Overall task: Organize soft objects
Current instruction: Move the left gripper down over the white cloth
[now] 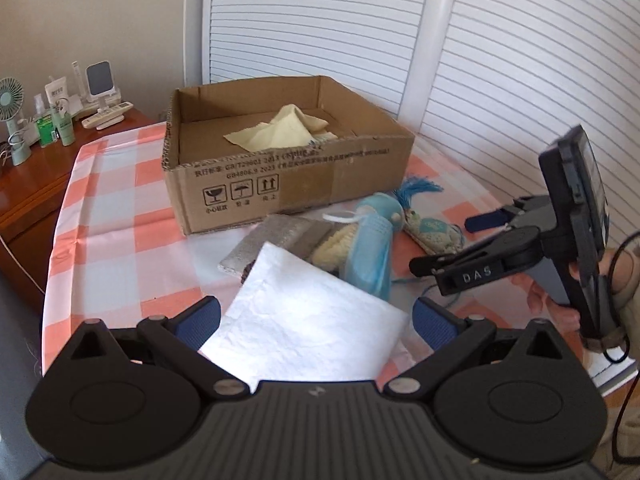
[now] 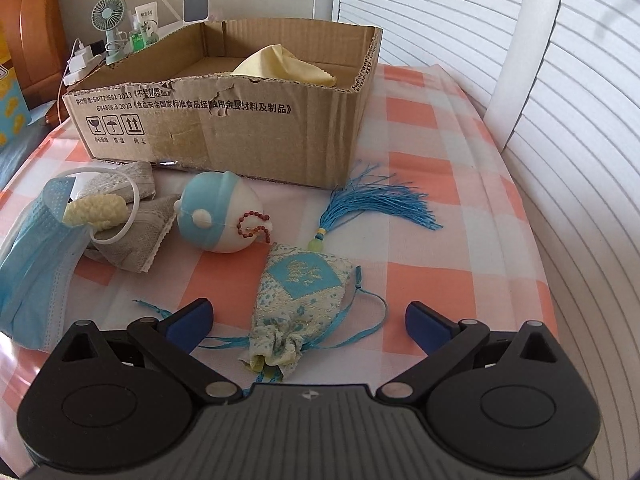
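An open cardboard box (image 1: 280,176) stands on the checked tablecloth with a yellow cloth (image 1: 276,130) inside; both also show in the right wrist view, the box (image 2: 224,132) and the cloth (image 2: 284,66). My left gripper (image 1: 316,316) is open around a white tissue (image 1: 308,320) lying flat. My right gripper (image 2: 306,320) is open around a patterned sachet (image 2: 300,300) with a blue tassel (image 2: 376,202). A blue-and-white soft ball (image 2: 220,218), a blue face mask (image 2: 36,256), a cream fuzzy piece (image 2: 98,208) and a grey cloth (image 2: 136,236) lie in front of the box.
A wooden cabinet (image 1: 28,200) at the left carries a small fan (image 1: 10,120), bottles and a remote. White louvred doors (image 1: 500,60) stand behind the table. The table's right edge (image 2: 536,240) is close to them.
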{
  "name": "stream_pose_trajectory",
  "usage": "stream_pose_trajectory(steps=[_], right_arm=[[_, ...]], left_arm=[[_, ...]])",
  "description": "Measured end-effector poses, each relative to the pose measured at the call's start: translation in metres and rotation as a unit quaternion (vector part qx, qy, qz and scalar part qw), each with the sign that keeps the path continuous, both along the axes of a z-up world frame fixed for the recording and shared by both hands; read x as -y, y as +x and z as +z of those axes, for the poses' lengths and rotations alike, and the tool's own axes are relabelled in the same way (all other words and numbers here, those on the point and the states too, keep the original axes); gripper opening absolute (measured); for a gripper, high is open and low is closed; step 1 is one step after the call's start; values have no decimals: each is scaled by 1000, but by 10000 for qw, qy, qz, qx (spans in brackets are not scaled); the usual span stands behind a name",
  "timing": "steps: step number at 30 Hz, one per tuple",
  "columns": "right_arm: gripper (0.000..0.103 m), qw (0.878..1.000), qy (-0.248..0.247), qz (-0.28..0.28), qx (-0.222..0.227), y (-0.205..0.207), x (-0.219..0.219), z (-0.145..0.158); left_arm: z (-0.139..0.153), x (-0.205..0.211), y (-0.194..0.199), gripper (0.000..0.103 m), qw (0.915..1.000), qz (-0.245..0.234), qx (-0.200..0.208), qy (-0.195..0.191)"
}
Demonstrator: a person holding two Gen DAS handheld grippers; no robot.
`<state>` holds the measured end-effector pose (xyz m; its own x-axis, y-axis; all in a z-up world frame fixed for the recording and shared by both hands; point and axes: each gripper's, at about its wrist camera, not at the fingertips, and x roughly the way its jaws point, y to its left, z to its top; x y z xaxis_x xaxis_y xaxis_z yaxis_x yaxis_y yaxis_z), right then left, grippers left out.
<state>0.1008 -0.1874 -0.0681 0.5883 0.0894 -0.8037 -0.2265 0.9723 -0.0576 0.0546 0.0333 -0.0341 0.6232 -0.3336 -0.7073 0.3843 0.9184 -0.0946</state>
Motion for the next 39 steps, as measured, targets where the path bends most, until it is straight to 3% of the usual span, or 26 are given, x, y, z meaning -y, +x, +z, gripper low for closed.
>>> stream_pose_trajectory(steps=[9,17,22,26,31,35,39], right_arm=[[103,10000,19,2,44,-1,-2,-1],[103,9999,39,5,98,-3,-3,-1],[103,9999,31,34,94,-4,-4,-2],[103,9999,32,40,128,-5,-5,-3],[103,9998,38,46,203,-7,-6,-4],[103,9997,42,58,236,-9,-5,-4],[103,9997,49,98,240,-9,-4,-4]], left_arm=[[-15,-9,-8,102,9988,46,-194,449],[-17,-41,-8,102,9963,575,-242,587],[-29,-58,-7,102,9887,1090,-430,938],[-31,-69,-13,102,9889,1111,-644,745],[-19,-59,-17,102,9965,692,-428,201],[-19,-54,3,102,9968,753,-252,-35],[-30,-56,25,102,9951,841,-365,-375]])
